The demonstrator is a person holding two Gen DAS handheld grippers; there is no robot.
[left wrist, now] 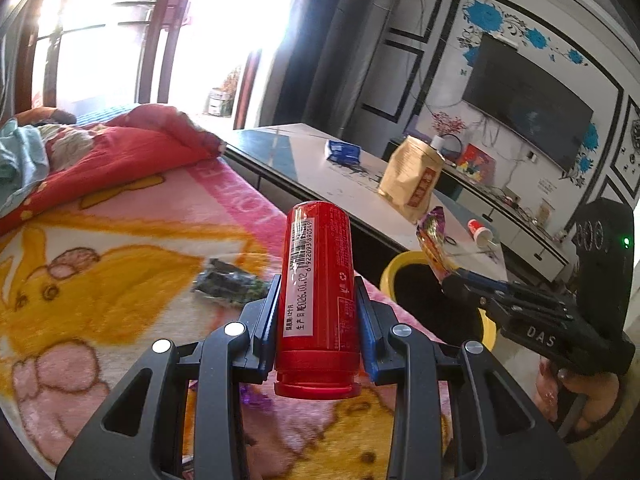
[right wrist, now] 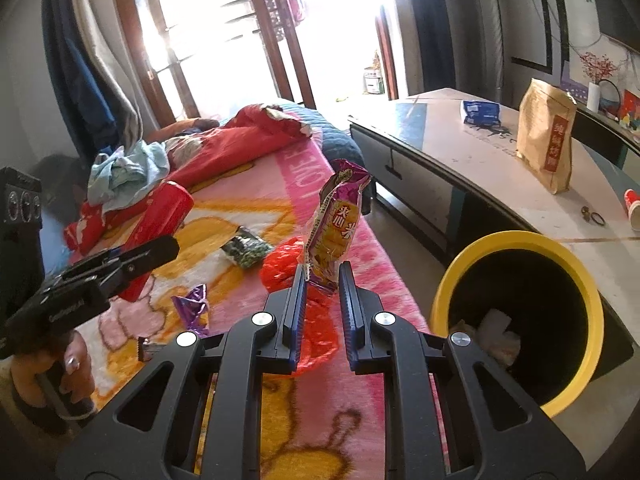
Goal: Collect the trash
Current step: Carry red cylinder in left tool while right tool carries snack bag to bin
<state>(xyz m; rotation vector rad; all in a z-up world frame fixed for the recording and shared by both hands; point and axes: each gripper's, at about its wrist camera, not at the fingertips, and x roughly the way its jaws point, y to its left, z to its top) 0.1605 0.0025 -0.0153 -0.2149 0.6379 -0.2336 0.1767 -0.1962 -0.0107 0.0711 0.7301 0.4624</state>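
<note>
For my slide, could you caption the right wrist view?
Right gripper holds a snack wrapper beside the yellow bin.

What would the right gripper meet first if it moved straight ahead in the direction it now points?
Probably the pink blanket on the bed, past the snack wrapper that the right gripper holds. The yellow bin lies off to its right. Depth is uncertain.

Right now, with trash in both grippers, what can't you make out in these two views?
- Bin contents: right wrist view shows pale crumpled scraps; the dark interior hides the rest.
- Red can: its far end faces away in the left wrist view.
- Bed litter: the green packet print is too small; the right hand-held gripper and snack wrapper cover part of the red bag.
- Window: glare whites out the outside.
</note>
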